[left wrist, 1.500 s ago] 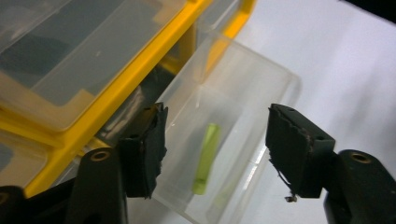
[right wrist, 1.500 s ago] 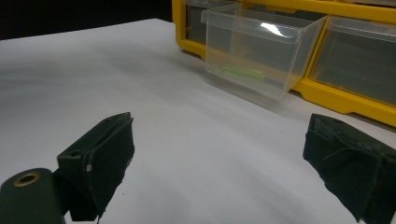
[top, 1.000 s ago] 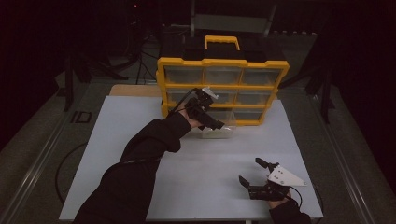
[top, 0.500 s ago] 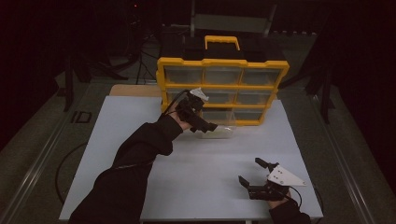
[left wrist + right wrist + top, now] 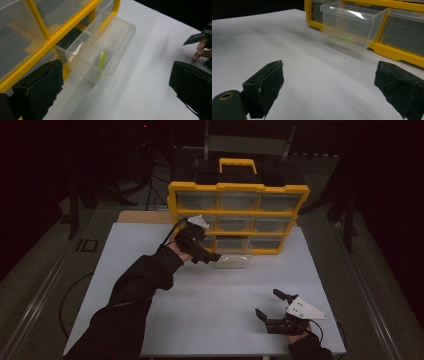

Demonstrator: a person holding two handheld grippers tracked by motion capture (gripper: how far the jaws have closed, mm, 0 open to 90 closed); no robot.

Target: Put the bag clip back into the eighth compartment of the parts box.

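A yellow organizer (image 5: 239, 212) with clear drawers stands at the back of the white table (image 5: 150, 245). One clear drawer (image 5: 234, 260) of the bottom row is pulled out, with a small green piece (image 5: 102, 60) lying in it. My left gripper (image 5: 214, 256) hangs just left of the drawer's front, apart from it. Its jaws have just been opening and now stand wide with nothing between them (image 5: 115, 82). My right gripper (image 5: 268, 303) rests open near the table's front right, facing the drawer (image 5: 349, 27) and the green piece (image 5: 342, 38) from a distance.
The organizer's other drawers (image 5: 280, 202) are pushed in, and a yellow handle (image 5: 238, 165) sits on top. A brown board (image 5: 142, 216) lies at the table's back left. Bare white tabletop (image 5: 220, 295) spreads between the two grippers.
My left gripper has drawn away leftward from the pulled-out drawer, which stays where it was. The right gripper has kept still.
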